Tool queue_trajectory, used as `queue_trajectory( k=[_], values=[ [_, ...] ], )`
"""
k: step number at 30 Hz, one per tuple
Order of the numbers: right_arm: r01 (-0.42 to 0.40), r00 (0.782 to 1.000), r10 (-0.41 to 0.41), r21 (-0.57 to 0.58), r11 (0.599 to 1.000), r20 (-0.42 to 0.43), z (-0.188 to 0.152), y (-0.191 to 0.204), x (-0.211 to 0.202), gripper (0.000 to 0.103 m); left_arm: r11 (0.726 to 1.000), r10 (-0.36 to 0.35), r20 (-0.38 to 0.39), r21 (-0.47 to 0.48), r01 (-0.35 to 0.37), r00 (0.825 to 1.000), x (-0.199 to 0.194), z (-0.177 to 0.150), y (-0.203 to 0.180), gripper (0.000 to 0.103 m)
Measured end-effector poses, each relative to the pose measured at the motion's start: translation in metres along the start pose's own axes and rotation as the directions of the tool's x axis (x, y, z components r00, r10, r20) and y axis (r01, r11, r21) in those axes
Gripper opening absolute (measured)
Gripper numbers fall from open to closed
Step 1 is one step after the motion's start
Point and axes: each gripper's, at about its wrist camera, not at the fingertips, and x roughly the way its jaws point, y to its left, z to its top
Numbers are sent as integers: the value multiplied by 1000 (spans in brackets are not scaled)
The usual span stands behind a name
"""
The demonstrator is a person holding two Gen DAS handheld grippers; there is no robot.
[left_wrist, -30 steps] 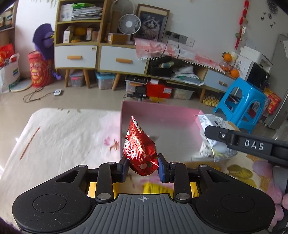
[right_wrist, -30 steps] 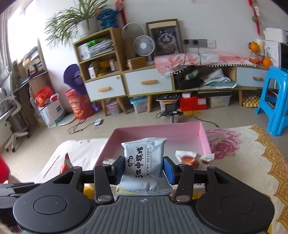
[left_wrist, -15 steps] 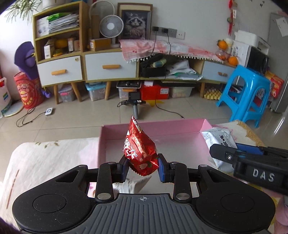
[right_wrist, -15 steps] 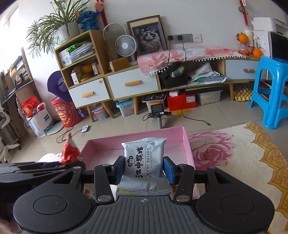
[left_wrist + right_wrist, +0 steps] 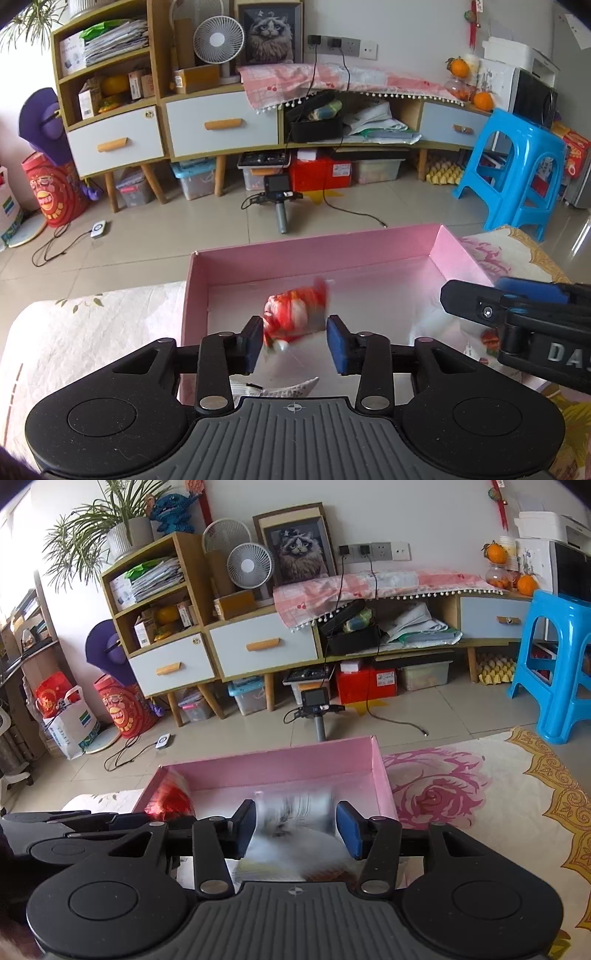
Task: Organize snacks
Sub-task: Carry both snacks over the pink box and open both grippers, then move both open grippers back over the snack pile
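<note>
Snack packets dropping into the shallow pink cardboard box (image 5: 317, 247).
Left gripper (image 5: 294, 342) jaws are opening, pads clear of the blurred red foil packet (image 5: 295, 314) near the box's left wall; right gripper (image 5: 295, 827) jaws are opening around the blurred white packet (image 5: 295, 812) mid-box.

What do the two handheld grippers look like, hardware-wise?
Both match: left gripper and right gripper have black linkage arms, blue pads, silver pivot bolts, a ribbed grey base with a crosshair mark. White "DAS" lettering marks the right one's side.
</note>
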Motion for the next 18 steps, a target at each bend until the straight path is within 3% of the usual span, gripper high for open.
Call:
queue_trajectory(
  k=[2,5,18],
  values=[
    [-2,1000,2,-1,1000,9,0,0,-2,63,1000,5,-2,0,-5,1000,-1,0,1,54],
    [-1,1000,1,-7,1000,15,2,1,-4,66,1000,13,7,-2,-13,1000,-5,0,3,65],
    [5,999,-5,-15,1000,33,7,3,-33,79,1000,15,26,8,-15,1000,-40,-7,13,80]
  ],
)
